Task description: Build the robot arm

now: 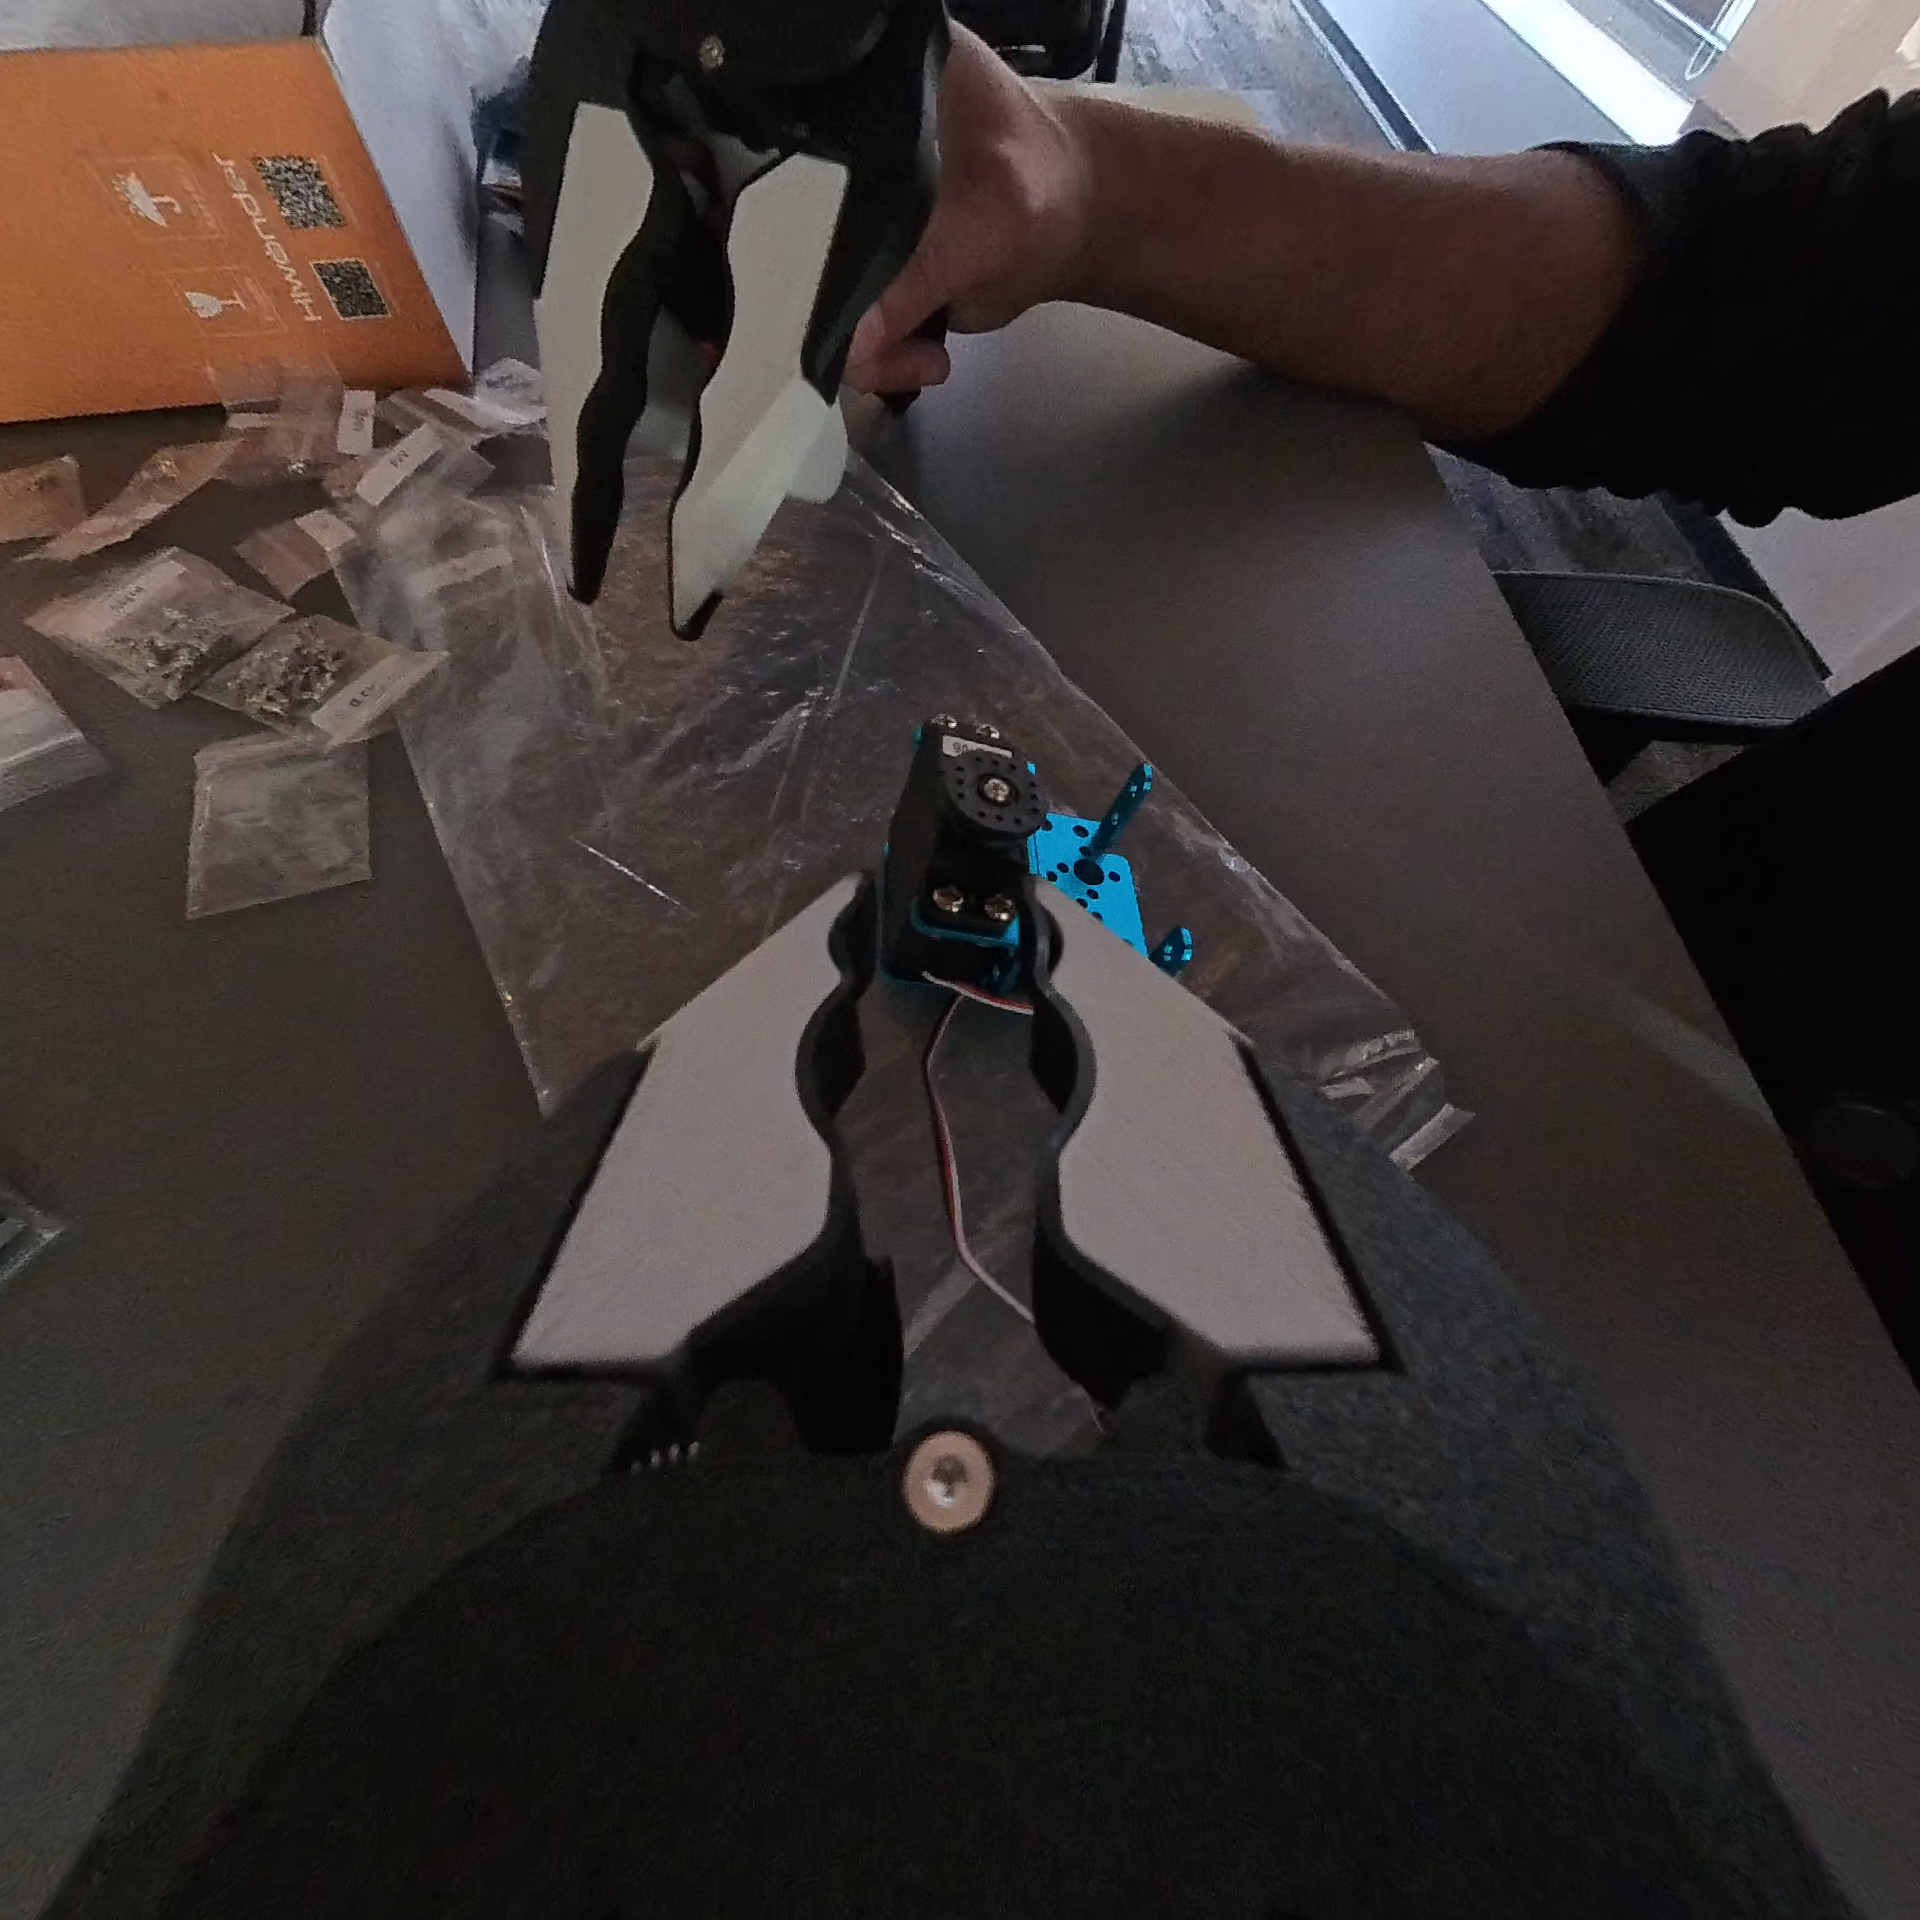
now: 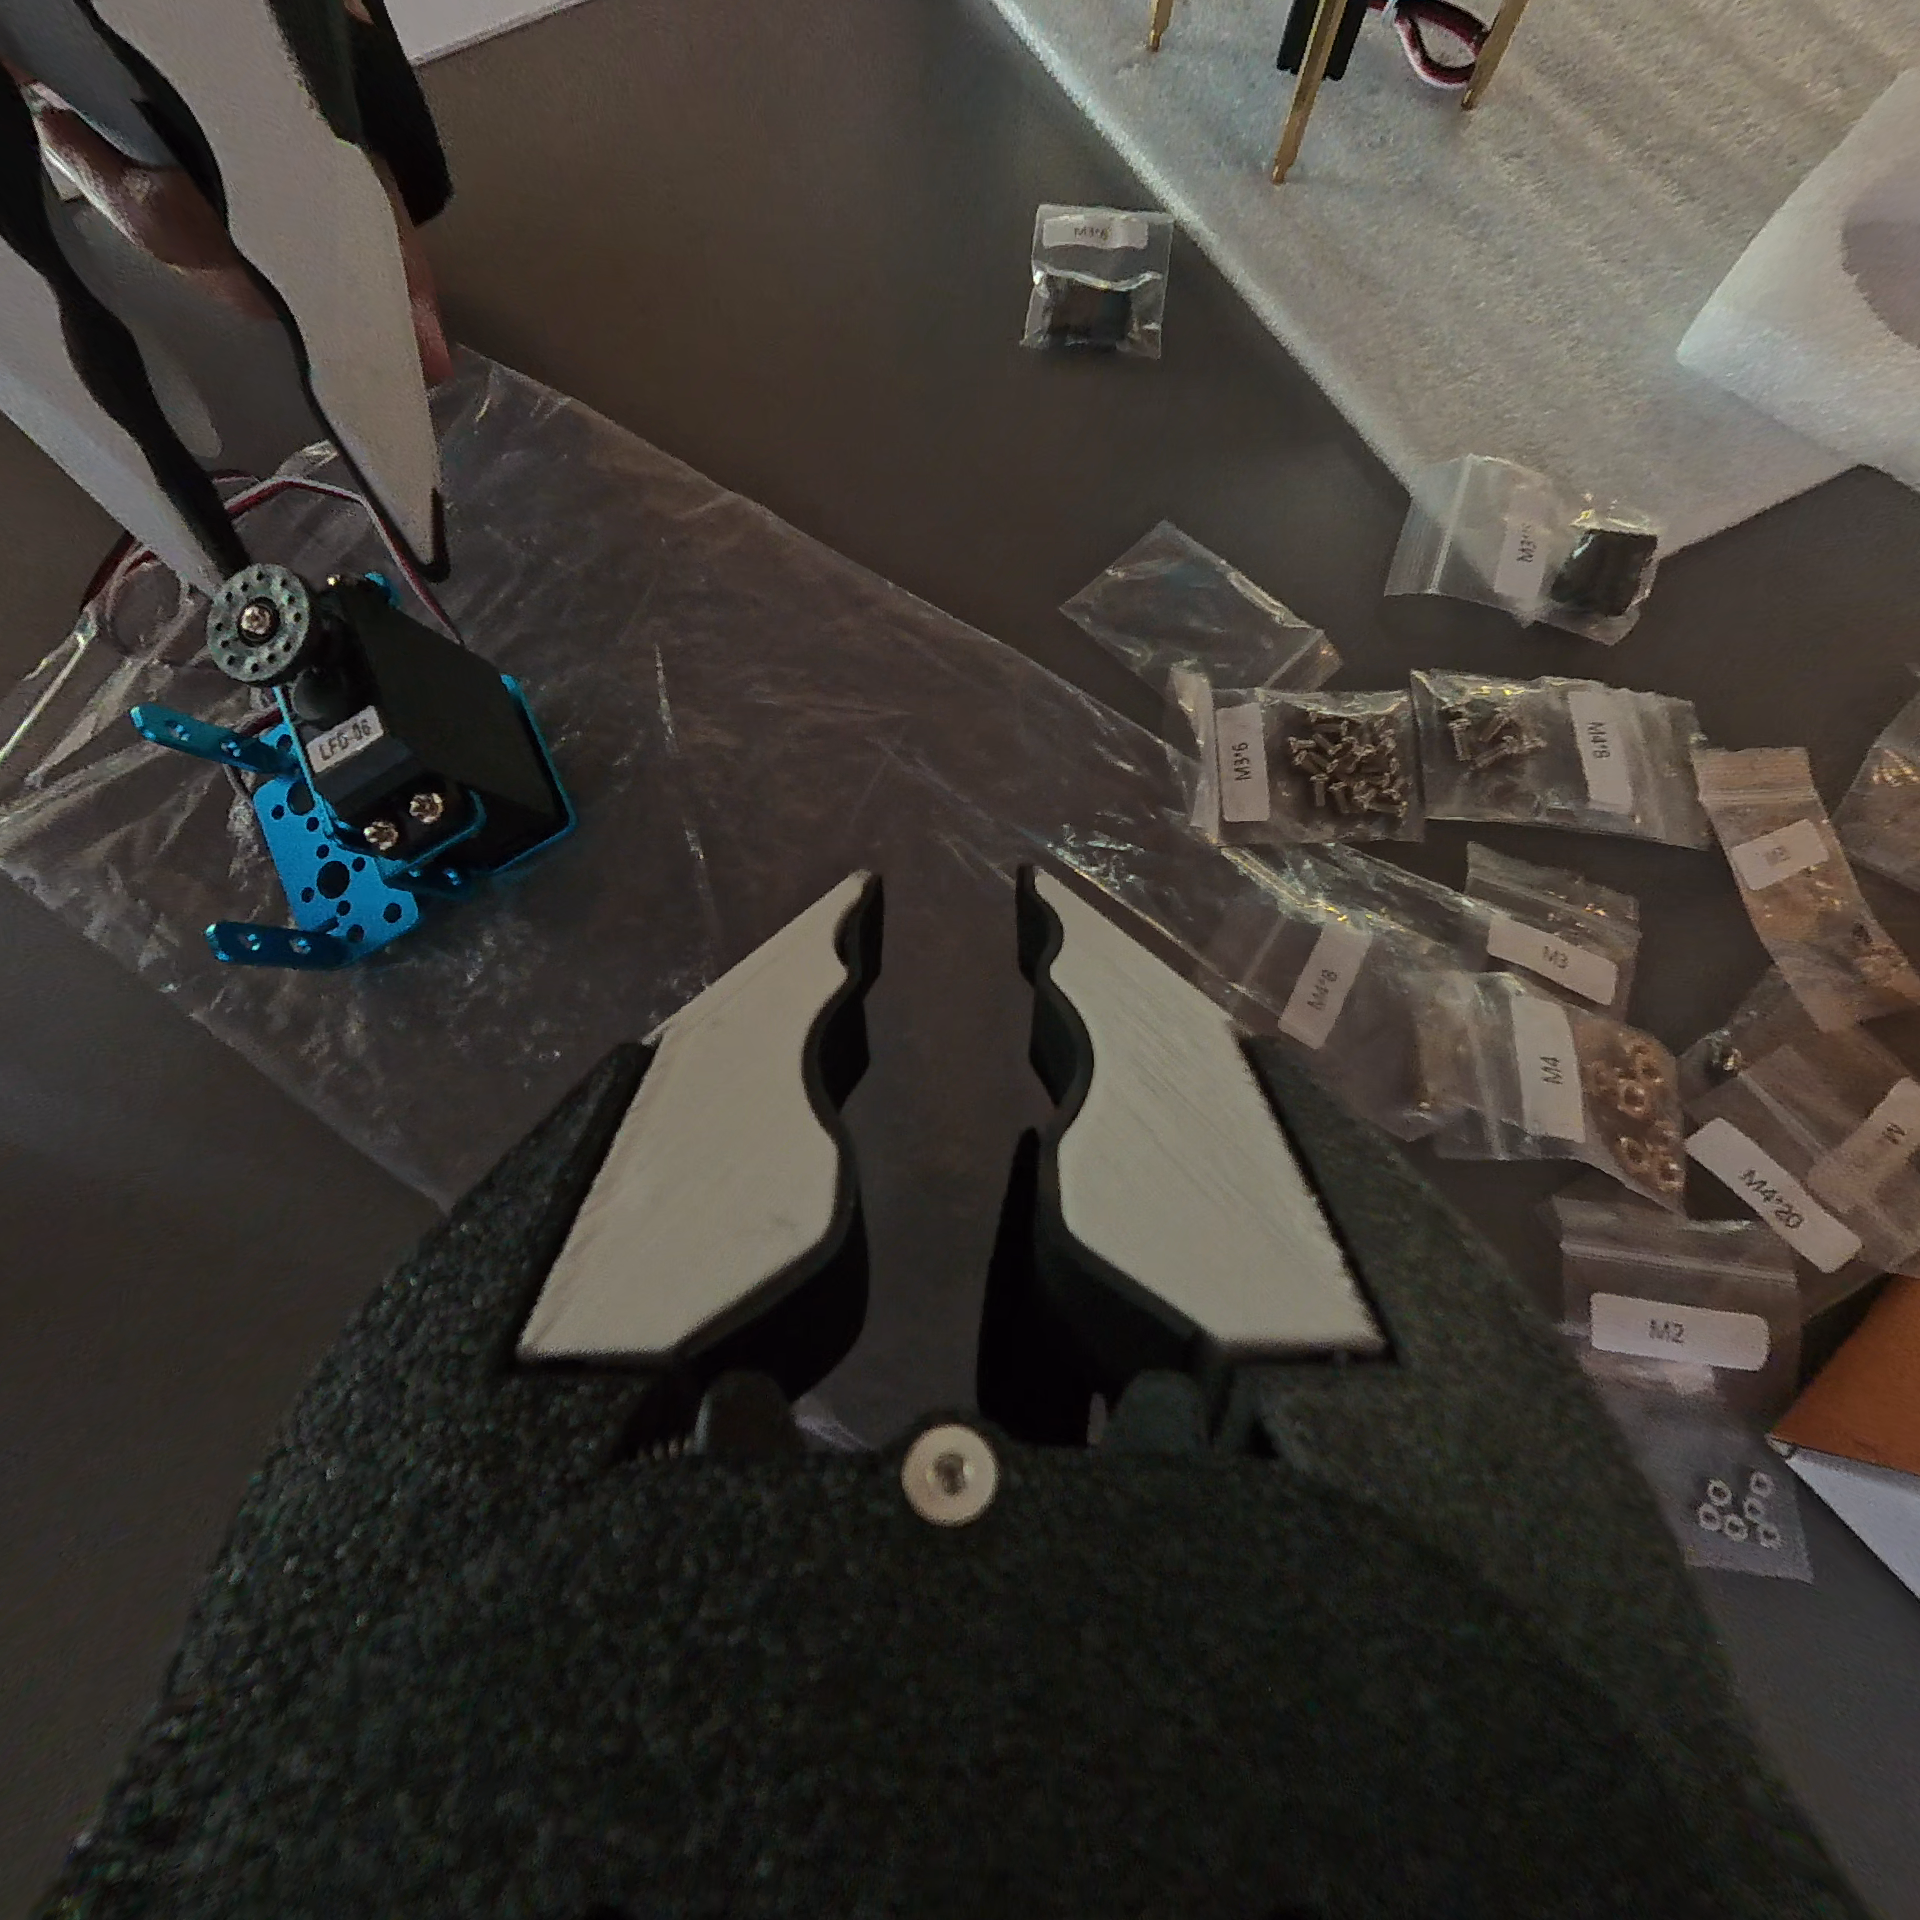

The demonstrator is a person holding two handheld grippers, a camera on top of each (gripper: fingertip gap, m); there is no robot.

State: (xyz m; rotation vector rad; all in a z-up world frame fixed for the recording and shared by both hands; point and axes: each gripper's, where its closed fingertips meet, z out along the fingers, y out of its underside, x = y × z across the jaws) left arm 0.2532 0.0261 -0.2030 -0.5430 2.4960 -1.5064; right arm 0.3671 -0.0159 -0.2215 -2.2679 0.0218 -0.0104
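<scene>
Left wrist view: the left gripper (image 1: 948,914) pinches a black servo motor (image 1: 961,831) near its base, 1 finger on each side of it. The servo stands in a blue metal bracket (image 1: 1091,862) on a clear plastic sheet (image 1: 727,790) spread over the dark grey table (image 1: 1299,675). A red, white and dark wire (image 1: 956,1122) runs from the servo back between the fingers. Farther off, the right gripper (image 1: 639,613) hangs above the sheet, its fingers a little apart with nothing between them, held by a hand (image 1: 997,229) with a dark sleeve. To the left lie small clear bags of screws (image 1: 229,655) and an orange box (image 1: 187,218).

Right wrist view: the right gripper (image 2: 948,894) is spread, empty, and hovers above the plastic sheet (image 2: 779,675). At the upper left the left gripper (image 2: 322,577) reaches down to the servo motor (image 2: 416,717), its fingertips by the round black servo horn (image 2: 256,621); the blue metal bracket (image 2: 322,883) sits under the servo on the sheet. To the right, many labelled bags of screws (image 2: 1340,764) and brass nuts (image 2: 1621,1101) lie scattered on the table (image 2: 831,260), well apart from the servo. White foam sheeting (image 2: 1507,260) lies at the upper right, with 3 brass standoffs (image 2: 1299,104) standing on it.
</scene>
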